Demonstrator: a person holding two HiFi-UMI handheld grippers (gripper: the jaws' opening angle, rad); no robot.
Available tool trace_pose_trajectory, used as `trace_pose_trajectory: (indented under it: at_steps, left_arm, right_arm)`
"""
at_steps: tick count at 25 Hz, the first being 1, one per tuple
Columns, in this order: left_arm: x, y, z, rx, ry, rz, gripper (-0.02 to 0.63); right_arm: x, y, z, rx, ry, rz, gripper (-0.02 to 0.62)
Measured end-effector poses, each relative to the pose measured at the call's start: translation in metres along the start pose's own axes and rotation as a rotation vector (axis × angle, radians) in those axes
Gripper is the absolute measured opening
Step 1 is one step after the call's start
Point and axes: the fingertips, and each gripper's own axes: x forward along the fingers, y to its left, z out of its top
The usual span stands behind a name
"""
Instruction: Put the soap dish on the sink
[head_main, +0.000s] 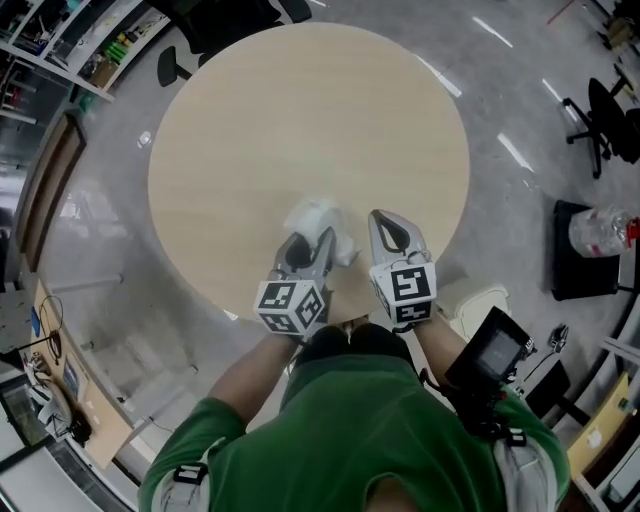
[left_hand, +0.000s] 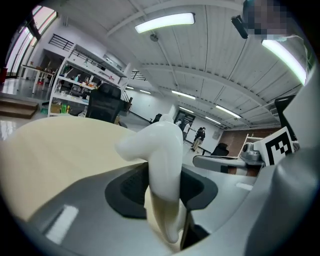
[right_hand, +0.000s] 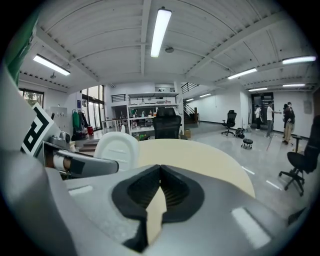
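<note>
A white soap dish (head_main: 322, 222) hangs over the near part of the round beige table (head_main: 300, 110), and my left gripper (head_main: 308, 245) is shut on it. In the left gripper view the dish's curved white rim (left_hand: 161, 150) stands pinched between the two dark pads. My right gripper (head_main: 385, 228) is beside it on the right, shut with nothing in it; its pads (right_hand: 172, 192) meet at the tips. From the right gripper view the soap dish (right_hand: 117, 149) shows at left behind the left gripper's finger (right_hand: 80, 164). No sink is in any view.
The table's near edge runs just under both grippers. Metal shelving (head_main: 70, 40) stands at far left and black office chairs (head_main: 605, 125) at right. A plastic bottle (head_main: 600, 230) lies on a black stand by the right. A black device (head_main: 495, 352) hangs at the person's side.
</note>
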Motion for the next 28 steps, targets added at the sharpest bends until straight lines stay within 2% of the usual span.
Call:
trace_pose_trajectory:
  at_steps: [9,14,23,28]
  left_arm:
    - [0.040,0.021,-0.028,-0.076,0.080,0.006,0.155]
    - [0.060,0.030,-0.051,-0.136,0.150,-0.003,0.155]
    - [0.089,0.041,-0.086,-0.234,0.262,-0.010,0.155]
    - [0.096,0.044,-0.097,-0.254,0.309,0.005,0.155]
  right_arm:
    - [0.030,-0.013,-0.029,0.025,0.075,-0.009,0.003]
    - [0.043,-0.014,-0.046,0.038,0.112,0.013,0.003]
    - [0.053,-0.024,-0.066,0.057,0.150,0.026,0.003]
    - [0.055,-0.028,-0.070,0.068,0.154,0.034,0.003]
